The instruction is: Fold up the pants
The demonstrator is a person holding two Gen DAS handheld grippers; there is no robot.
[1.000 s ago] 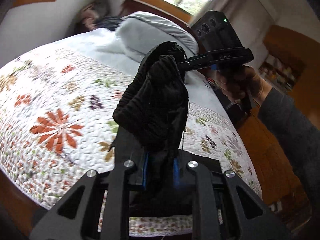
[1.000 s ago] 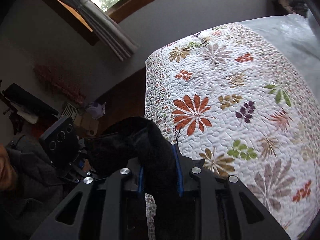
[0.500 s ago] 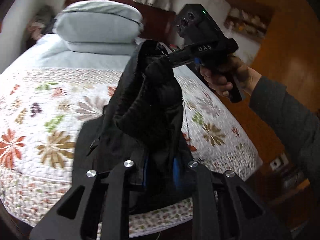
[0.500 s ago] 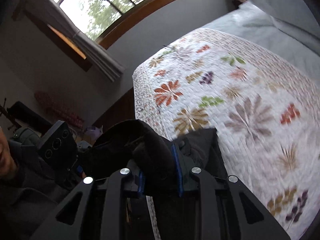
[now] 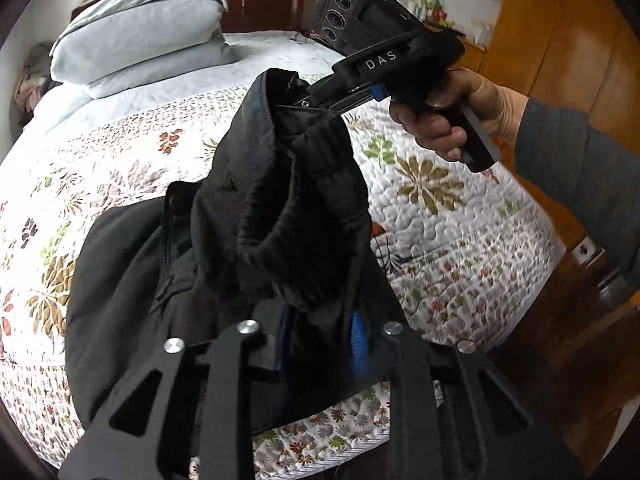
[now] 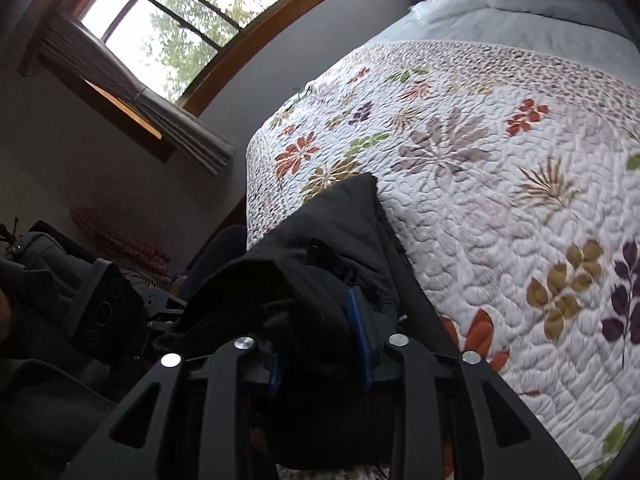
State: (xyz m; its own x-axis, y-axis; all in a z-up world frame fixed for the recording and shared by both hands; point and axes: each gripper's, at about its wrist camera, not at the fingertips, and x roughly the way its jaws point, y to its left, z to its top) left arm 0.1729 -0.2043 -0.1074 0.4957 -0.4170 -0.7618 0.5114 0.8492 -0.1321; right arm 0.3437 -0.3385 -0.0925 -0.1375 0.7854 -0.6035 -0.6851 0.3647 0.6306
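Observation:
Black pants (image 5: 280, 200) lie partly on the flowered quilt (image 5: 440, 220), with one bunched end lifted above them. That end runs from my left gripper (image 5: 320, 332) up to my right gripper (image 5: 304, 98). The left jaws are opening, and the cloth still fills the gap between the blue pads. In the right wrist view the pants (image 6: 348, 220) drape over the bed's near corner. My right gripper (image 6: 318, 340) has its jaws opening too, with the dark cloth still packed between the pads. My left gripper (image 6: 172, 314) shows at the left there.
Two grey pillows (image 5: 140, 32) lean on the wooden headboard at the far end. A person's hand (image 5: 440, 120) and grey sleeve hold the right gripper. A wooden cabinet (image 5: 560, 40) stands beside the bed. A curtained window (image 6: 192, 28) is on the far wall.
Both grippers have come down and across over the bed with the pants' end. More of the pants now rests on the quilt. The gap between each pair of pads has widened slightly.

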